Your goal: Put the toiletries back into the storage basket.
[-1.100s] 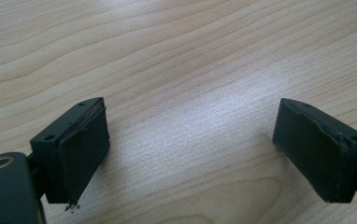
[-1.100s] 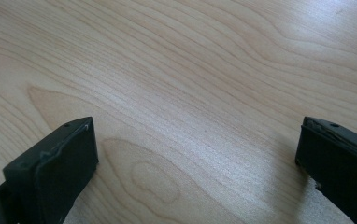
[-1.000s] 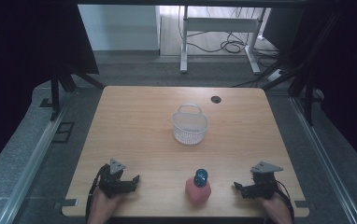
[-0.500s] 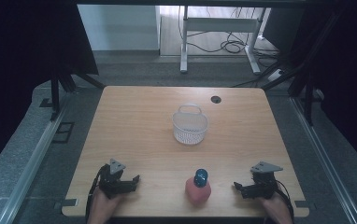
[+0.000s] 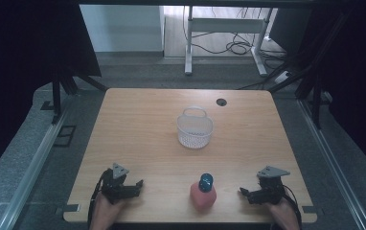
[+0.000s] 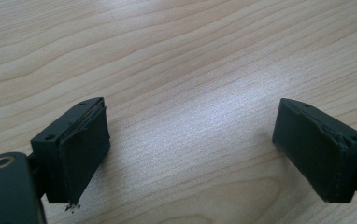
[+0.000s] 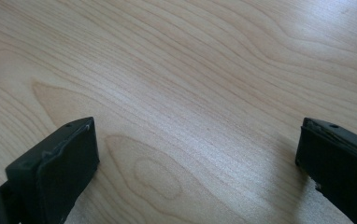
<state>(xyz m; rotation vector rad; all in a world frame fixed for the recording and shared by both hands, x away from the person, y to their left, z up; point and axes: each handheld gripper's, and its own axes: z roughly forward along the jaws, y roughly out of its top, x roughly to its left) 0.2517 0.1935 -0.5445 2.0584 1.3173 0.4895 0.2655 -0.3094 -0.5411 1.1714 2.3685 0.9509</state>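
Two grippers sit idle at the near edge of the table (image 5: 138,115), both w/ jaws spread wide and nothing between them: the left gripper (image 5: 134,186) at abt 7 o'clock, the right gripper (image 5: 245,193) at abt 5 o'clock. In the left gripper view (image 6: 190,144) and the right gripper view (image 7: 197,168) we see bare wood between the pads, so neither holds anything. Nearest to hand is the pink bottle (image 5: 203,195) w/ its blue cap (image 5: 205,181), standing upright at 6 o'clock, between the two grippers and a bit closer to the right one. A white basket (image 5: 195,129) stands near the table's centre, at 12 o'clock from the bottle and well apart from it, handle up. We judge the step in hand is to reach for the bottle, prob. w/ the right gripper, and the basket looks the likely place for it. To do it well we'd come in from 3 o'clock, low and level, keep the jaws wide until the pads straddle the pink body below the cap, then close on the body, not the cap: it looks narrower and rounded, so it could slip. Bottle stands close to the table's near edge, so a nudge toward 6 o'clock could tip it off; approach slow, no sideways push.
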